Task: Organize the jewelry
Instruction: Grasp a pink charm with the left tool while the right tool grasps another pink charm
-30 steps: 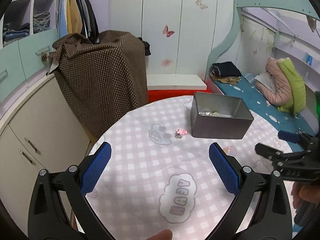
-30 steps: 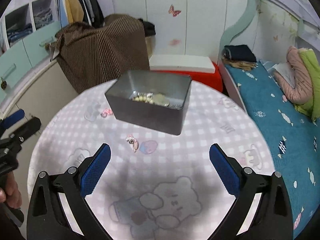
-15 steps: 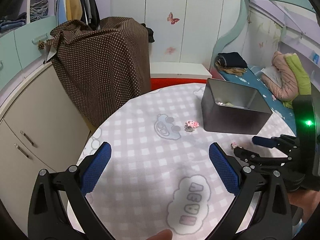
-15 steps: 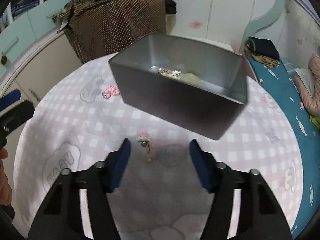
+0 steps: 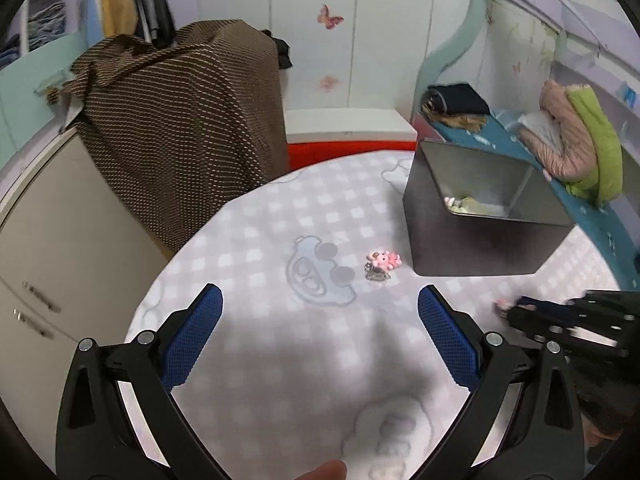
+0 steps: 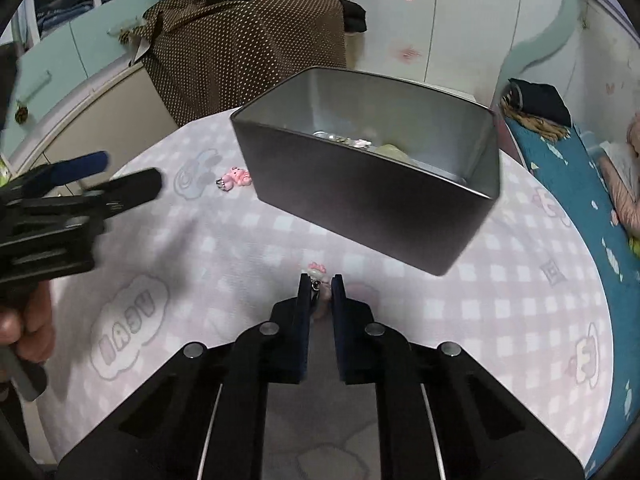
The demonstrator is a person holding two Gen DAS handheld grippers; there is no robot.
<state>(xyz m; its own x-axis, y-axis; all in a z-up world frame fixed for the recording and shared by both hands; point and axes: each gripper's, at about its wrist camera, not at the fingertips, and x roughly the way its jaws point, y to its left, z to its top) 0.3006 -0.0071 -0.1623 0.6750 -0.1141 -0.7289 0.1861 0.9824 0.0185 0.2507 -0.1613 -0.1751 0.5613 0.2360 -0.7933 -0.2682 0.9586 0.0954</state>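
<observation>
We read the left gripper (image 5: 318, 338) as spread wide and empty, aimed at the pink charm (image 5: 383, 265) lying on the checked tablecloth (image 5: 248, 248) just beside the grey tin (image 5: 480, 240). To its right, the right gripper (image 6: 321, 292) has just been closing and now pinches a second small charm (image 6: 317, 271) at the tin's near wall. Pick-up step in hand, we judge; next calls for lifting the charm clear over the rim and releasing it inside.

Two handheld grippers share one build — the left gripper (image 5: 318, 336) and right gripper (image 6: 321, 284) have matte black angular linkage arms, round silver pivot screws, and ribbed blue fingers (image 5: 192, 340) — with thin silver rods beneath.
</observation>
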